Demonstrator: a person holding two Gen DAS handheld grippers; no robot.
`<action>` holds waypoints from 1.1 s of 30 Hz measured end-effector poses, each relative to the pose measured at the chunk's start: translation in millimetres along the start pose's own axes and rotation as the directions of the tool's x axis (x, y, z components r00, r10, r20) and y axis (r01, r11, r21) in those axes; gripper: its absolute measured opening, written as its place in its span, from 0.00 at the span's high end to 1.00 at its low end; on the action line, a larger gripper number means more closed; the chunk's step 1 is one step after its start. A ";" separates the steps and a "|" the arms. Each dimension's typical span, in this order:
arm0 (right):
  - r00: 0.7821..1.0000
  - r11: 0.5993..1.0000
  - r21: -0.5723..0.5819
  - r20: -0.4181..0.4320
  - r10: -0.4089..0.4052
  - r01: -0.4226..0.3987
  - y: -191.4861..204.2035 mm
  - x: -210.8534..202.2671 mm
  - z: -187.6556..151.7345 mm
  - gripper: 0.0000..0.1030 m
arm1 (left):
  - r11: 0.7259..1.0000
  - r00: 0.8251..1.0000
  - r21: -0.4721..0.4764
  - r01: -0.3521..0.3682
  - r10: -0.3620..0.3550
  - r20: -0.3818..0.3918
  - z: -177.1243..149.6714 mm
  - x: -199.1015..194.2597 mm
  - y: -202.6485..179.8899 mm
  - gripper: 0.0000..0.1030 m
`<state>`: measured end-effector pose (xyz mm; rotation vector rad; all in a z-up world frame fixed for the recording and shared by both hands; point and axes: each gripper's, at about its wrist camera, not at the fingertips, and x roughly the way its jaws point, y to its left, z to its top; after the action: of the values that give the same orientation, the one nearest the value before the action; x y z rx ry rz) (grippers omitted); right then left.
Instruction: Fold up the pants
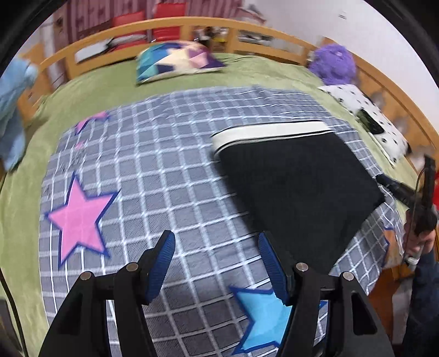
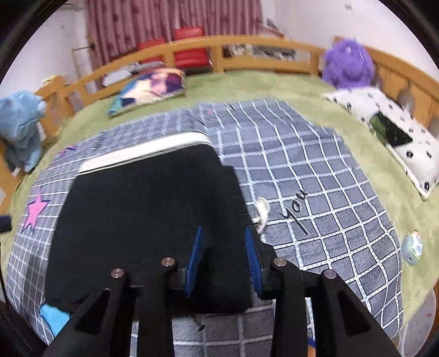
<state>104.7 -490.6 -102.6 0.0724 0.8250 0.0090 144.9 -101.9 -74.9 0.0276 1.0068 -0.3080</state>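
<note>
Black pants (image 1: 296, 181) with a white waistband (image 1: 271, 131) lie folded into a compact rectangle on the grey checked blanket (image 1: 164, 170). My left gripper (image 1: 216, 241) is open and empty, above the blanket just left of the pants' near corner. In the right wrist view the pants (image 2: 148, 217) fill the centre left, waistband (image 2: 142, 153) at the far edge. My right gripper (image 2: 222, 233) is open above the pants' near right part, holding nothing. A white drawstring end (image 2: 262, 210) sticks out at the right edge.
The blanket lies on a green bedspread (image 1: 247, 71) inside a wooden bed rail (image 1: 164, 26). A colourful pillow (image 1: 178, 60), purple plush (image 1: 334, 64), spotted pillow (image 1: 367, 115) and blue cloth (image 1: 12, 109) ring the bed. A small round toy (image 2: 413, 248) lies at the right.
</note>
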 end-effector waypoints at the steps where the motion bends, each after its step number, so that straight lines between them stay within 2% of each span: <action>1: 1.000 1.000 -0.006 0.000 0.010 -0.010 3.5 0.4 -4.6 0.68 | 1.000 1.000 0.004 0.016 -0.016 0.007 3.0 -1.0 -4.5 0.41; 5: 0.995 0.999 -0.042 -0.101 -0.021 0.016 11.6 36.2 -34.3 0.68 | 0.995 0.995 0.016 0.098 -0.099 0.013 7.5 7.4 -25.5 0.40; 7: 0.992 1.000 0.013 -0.124 -0.001 0.003 1.7 48.6 -51.1 0.68 | 0.989 0.989 0.007 0.147 -0.147 -0.019 7.1 24.3 -36.8 0.38; 10: 0.987 0.998 0.066 -0.157 0.033 -0.023 -8.7 41.9 -54.6 0.68 | 0.984 0.979 0.033 0.178 -0.173 -0.108 2.0 57.7 -60.4 0.38; 15: 0.989 0.999 0.029 -0.148 -0.029 0.033 -12.4 18.4 -46.9 0.66 | 0.974 0.963 0.103 0.204 -0.180 -0.202 -16.1 97.4 -87.2 0.38; 17: 0.991 0.998 0.043 -0.134 -0.031 0.037 -16.6 13.2 -40.6 0.66 | 0.972 0.964 0.106 0.209 -0.187 -0.187 -14.2 94.8 -82.8 0.38; 19: 0.994 0.998 0.059 -0.105 -0.024 0.031 -19.6 9.6 -29.2 0.61 | 0.976 0.970 0.069 0.208 -0.196 -0.147 -5.4 87.7 -69.6 0.38; 21: 0.996 0.997 0.069 -0.085 -0.010 0.016 -21.4 12.4 -17.5 0.52 | 0.979 0.974 0.033 0.200 -0.195 -0.117 3.7 85.6 -54.2 0.38; 22: 0.997 0.997 0.071 -0.080 -0.006 0.012 -22.1 17.8 -8.8 0.51 | 0.981 0.976 0.014 0.194 -0.191 -0.106 7.5 86.2 -46.5 0.38; 25: 0.993 0.997 0.076 -0.117 0.006 0.003 -23.8 45.1 11.3 0.51 | 0.976 0.976 -0.078 0.203 -0.208 -0.061 17.2 93.5 -19.0 0.38; 28: 0.982 0.994 0.099 -0.181 0.055 -0.037 -27.3 78.5 21.4 0.51 | 0.959 0.967 -0.156 0.237 -0.249 -0.060 21.4 113.9 2.0 0.38; 30: 0.981 0.991 0.121 -0.179 0.080 -0.059 -33.5 92.7 22.6 0.40 | 0.946 0.958 -0.193 0.260 -0.278 -0.070 19.4 130.6 8.9 0.39; 33: 0.968 0.982 0.160 -0.208 0.137 -0.104 -44.4 108.4 22.3 0.38 | 0.918 0.933 -0.207 0.338 -0.357 -0.057 11.3 149.3 7.0 0.39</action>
<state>193.8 -532.4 -170.1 0.2663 1.0399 0.0719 230.1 -133.0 -194.2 -0.3216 1.1317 -0.5363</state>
